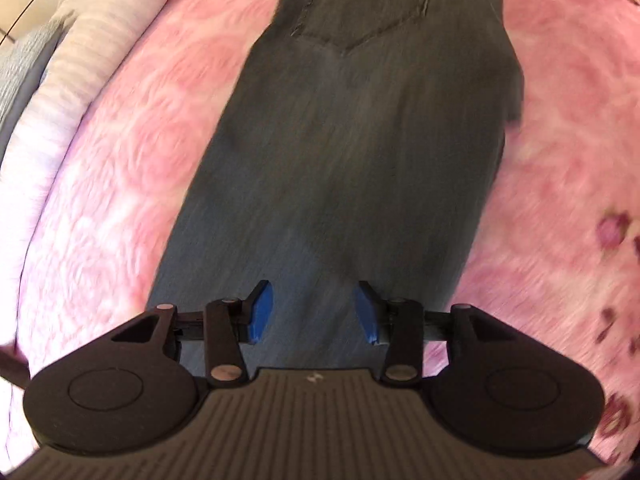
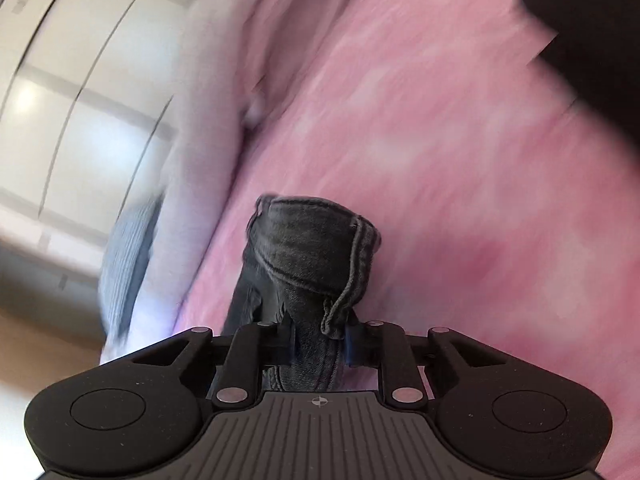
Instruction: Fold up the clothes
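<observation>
Dark grey jeans (image 1: 360,152) lie stretched out flat on a pink fluffy blanket (image 1: 132,148), with a back pocket at the far end. My left gripper (image 1: 314,312) hovers over the near part of the jeans, its blue pads (image 1: 262,312) apart and nothing between them. In the right wrist view my right gripper (image 2: 320,340) is shut on a bunched hem end of the jeans (image 2: 312,248), which sticks up in front of the fingers with a stitched seam showing.
A pale cream blanket (image 1: 80,60) and a light blue knitted fabric (image 2: 124,264) lie along the edge of the pink blanket (image 2: 440,140). White cabinet doors (image 2: 80,100) stand beyond. A dark shape (image 2: 592,40) is at the upper right.
</observation>
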A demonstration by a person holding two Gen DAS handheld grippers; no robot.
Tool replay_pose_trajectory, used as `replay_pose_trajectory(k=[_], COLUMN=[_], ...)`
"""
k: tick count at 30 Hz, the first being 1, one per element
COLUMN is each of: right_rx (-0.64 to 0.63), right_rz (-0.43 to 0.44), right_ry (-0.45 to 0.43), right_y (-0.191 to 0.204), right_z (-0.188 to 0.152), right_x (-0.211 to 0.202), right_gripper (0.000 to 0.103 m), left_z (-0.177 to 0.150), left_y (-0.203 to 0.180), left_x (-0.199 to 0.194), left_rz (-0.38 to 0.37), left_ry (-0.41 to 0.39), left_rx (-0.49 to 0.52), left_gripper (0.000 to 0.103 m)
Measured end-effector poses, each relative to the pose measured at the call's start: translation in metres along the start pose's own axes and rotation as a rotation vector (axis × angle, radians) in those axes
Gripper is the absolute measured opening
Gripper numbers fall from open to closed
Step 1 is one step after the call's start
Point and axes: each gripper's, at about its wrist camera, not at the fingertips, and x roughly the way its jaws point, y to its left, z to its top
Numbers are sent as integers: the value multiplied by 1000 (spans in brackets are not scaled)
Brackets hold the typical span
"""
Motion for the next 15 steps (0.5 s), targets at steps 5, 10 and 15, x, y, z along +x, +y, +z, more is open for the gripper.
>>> replay_pose_trajectory(k=[5,10,15], right_rx=[-165,-362,-651], right_rz=[-88,-246,-388], right_ry=[107,62,-38], right_y=[-7,28,80], right_z=[53,19,-66], right_x=[-1,-13,-21], right_gripper=[22,61,67], left_z=[-1,-51,-148], left_y=[-11,-8,18], left_x=[-15,-40,-60], left_rz=[-25,32,195], left_ry=[-42,-12,78], left_rx=[-73,-116,-109], left_gripper=[40,41,42])
